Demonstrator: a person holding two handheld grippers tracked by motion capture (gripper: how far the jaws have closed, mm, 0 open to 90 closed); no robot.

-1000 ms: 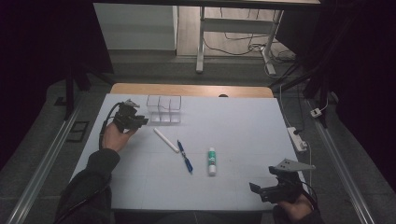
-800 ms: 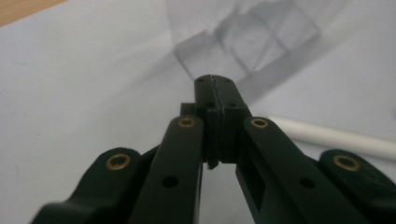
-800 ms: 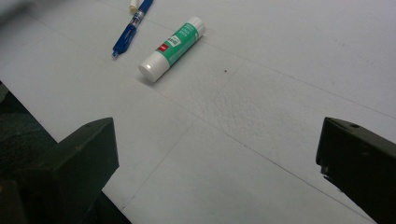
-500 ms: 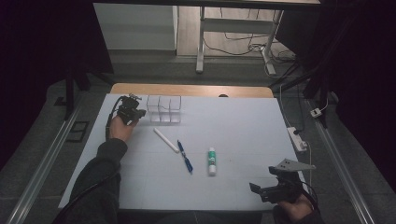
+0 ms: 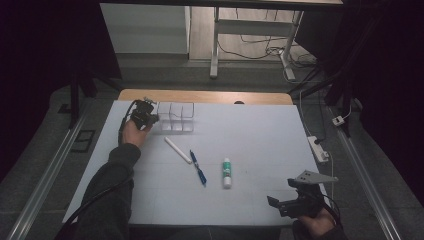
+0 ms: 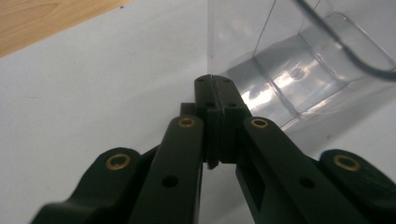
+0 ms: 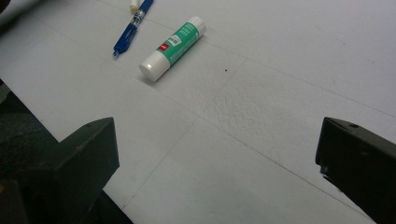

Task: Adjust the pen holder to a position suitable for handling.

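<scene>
**Two grippers, one clear box**

Shows left gripper [image 6: 216,81] pressed shut, tips at a corner edge of the clear box [image 6: 299,79]; cannot tell whether a wall is pinched. Places the box upright at the table's [image 5: 260,130] far left. Shows right gripper [image 7: 215,158] wide, empty, near the front edge. Judges the box light, stiff, slick, thin-walled; suggests gripping the rim of one wall.

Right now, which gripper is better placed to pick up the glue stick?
Right. The right gripper sits with jaws wide open, the glue stick lying just ahead of it. The left gripper is shut, up at the clear organizer on the far side.
</scene>
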